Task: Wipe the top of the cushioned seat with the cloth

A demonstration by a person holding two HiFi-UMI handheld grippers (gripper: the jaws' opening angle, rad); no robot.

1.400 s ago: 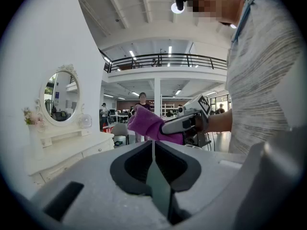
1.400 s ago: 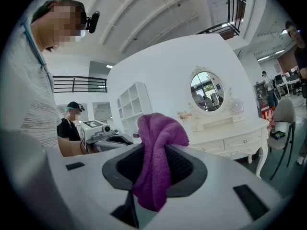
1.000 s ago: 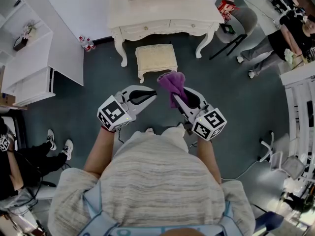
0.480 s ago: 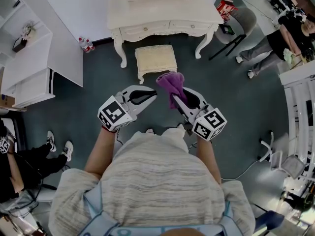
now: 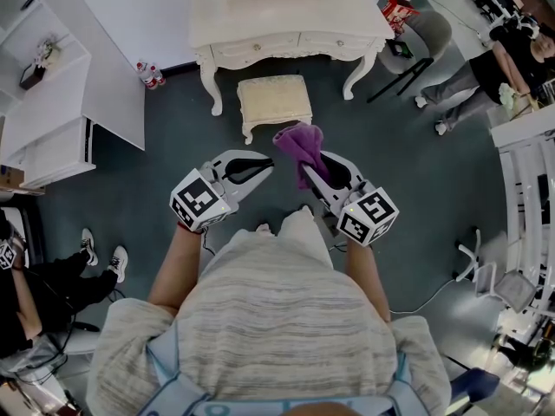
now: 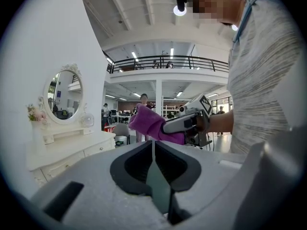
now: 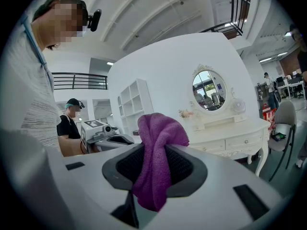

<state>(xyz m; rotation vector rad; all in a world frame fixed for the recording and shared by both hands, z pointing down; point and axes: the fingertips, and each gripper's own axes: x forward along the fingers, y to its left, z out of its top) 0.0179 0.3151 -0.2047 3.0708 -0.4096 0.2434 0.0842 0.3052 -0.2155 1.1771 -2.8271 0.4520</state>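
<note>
On the dark floor (image 5: 173, 146), just in front of the white desk (image 5: 286, 24), stands the cushioned seat (image 5: 275, 100), its top bare. The person stands back from it with both tools held out, well short of the seat.

Right tool (image 5: 305, 165): jaws clamped on the purple cloth (image 5: 300, 141). A bunch stands up past the tips and a tail hangs down between the jaws. Left tool (image 5: 263, 166): jaws closed together, nothing in them.

Step in hand, as I judge it: the approach. The cloth is gripped but the wiping is not begun. The next move calls for stepping in and lowering the right tool, tipped so the bunched cloth rather than the hard jaw tips meets the cushion. Then strokes across the whole top. The left tool seems to have no part, unless the seat slides and wants steadying.

Views: only the head view shows the seat and the gap to it. The right gripper view shows how the cloth sits in the jaws, and an oval mirror (image 7: 207, 89) on the desk. The left gripper view shows its own jaws meeting in a line, and the right tool side-on with the cloth sticking out in front.
</note>
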